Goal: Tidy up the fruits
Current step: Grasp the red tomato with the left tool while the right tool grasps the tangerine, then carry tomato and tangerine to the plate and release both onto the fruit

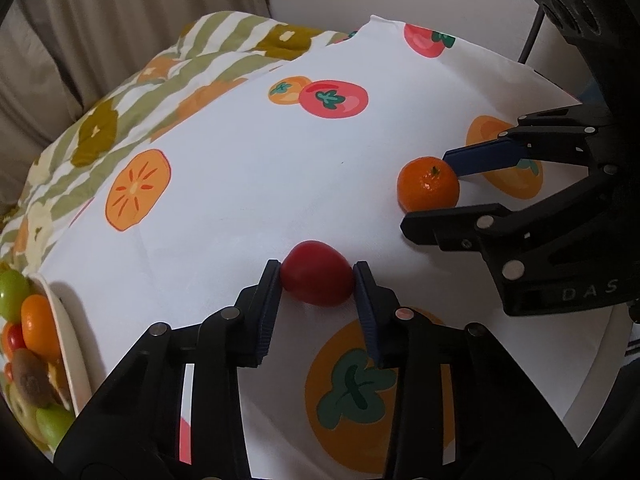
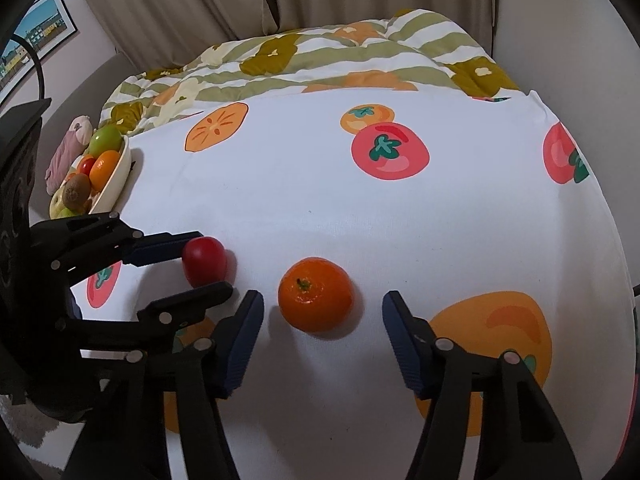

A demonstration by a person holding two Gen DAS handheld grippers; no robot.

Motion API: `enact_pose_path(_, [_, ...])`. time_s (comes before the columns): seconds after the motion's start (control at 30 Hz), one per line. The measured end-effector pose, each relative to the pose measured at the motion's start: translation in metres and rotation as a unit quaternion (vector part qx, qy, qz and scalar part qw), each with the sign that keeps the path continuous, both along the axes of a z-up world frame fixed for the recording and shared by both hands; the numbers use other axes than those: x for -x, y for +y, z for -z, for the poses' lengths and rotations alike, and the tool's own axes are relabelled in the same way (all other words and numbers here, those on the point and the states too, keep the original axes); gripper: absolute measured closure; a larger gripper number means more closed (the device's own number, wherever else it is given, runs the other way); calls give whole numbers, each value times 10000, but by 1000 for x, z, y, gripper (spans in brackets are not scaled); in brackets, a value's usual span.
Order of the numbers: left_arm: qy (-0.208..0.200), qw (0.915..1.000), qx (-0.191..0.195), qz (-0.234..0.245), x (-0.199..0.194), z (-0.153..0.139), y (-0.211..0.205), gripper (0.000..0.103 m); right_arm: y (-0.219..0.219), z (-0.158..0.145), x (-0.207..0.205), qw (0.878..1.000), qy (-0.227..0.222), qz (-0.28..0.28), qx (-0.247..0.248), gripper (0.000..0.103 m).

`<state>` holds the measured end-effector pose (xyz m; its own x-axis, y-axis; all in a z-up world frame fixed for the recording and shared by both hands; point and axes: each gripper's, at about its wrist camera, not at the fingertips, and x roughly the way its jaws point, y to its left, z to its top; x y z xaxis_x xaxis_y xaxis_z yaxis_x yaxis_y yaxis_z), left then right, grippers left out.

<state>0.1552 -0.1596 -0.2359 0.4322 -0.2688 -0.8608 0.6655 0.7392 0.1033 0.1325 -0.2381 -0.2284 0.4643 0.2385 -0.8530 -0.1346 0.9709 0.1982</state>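
A red tomato lies on the fruit-print cloth, and my left gripper is shut on it, both pads touching its sides. It also shows in the right wrist view, held by the left gripper. A mandarin sits between the fingers of my right gripper, which is open with gaps on both sides. In the left wrist view the mandarin sits between the right gripper's fingers.
A white bowl with green apples, a kiwi, a mandarin and small tomatoes stands at the left edge of the cloth; it also shows in the left wrist view. A striped quilt lies behind. A pink plush lies beside the bowl.
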Motion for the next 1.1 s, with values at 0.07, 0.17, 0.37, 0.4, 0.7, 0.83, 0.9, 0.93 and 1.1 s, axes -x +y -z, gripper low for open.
enact_pose_path(0.07, [3, 10000, -7, -61, 1, 0, 2, 62, 2, 0, -1, 10000, -27, -19, 12, 50])
enact_pose_path(0.17, [-1, 9999, 0, -158, 1, 0, 5, 62, 6, 0, -4, 10000, -56, -35, 56, 61])
enact_pose_path(0.37, [-41, 9997, -36, -258, 4, -1, 7, 62, 7, -2, -3, 10000, -86, -17, 27, 68])
enact_pose_path(0.4, [-54, 9996, -36, -267, 5, -2, 8, 62, 8, -3, -3, 9999, -101, -24, 39, 68])
enact_pose_path(0.7, [-241, 9987, 11, -456, 12, -28, 23, 62, 11, -36, 4, 9993, -350, -62, 66, 68])
enact_pose_path(0.83, [-368, 9974, 36, -616, 17, -48, 37, 62, 18, -56, 7, 9987, -510, -90, 39, 68])
enact_pose_path(0.9, [-434, 9966, 40, -699, 19, -57, 43, 62, 25, -68, 8, 9981, -601, -142, 16, 68])
enact_pose_path(0.93, [-478, 9960, 50, -756, 21, -64, 48, 62, 30, -75, 8, 9977, -650, -179, 1, 68])
enact_pose_path(1.1, [-577, 9927, 109, -1053, 29, -88, 74, 62, 56, -102, 8, 9955, -852, -394, -88, 68])
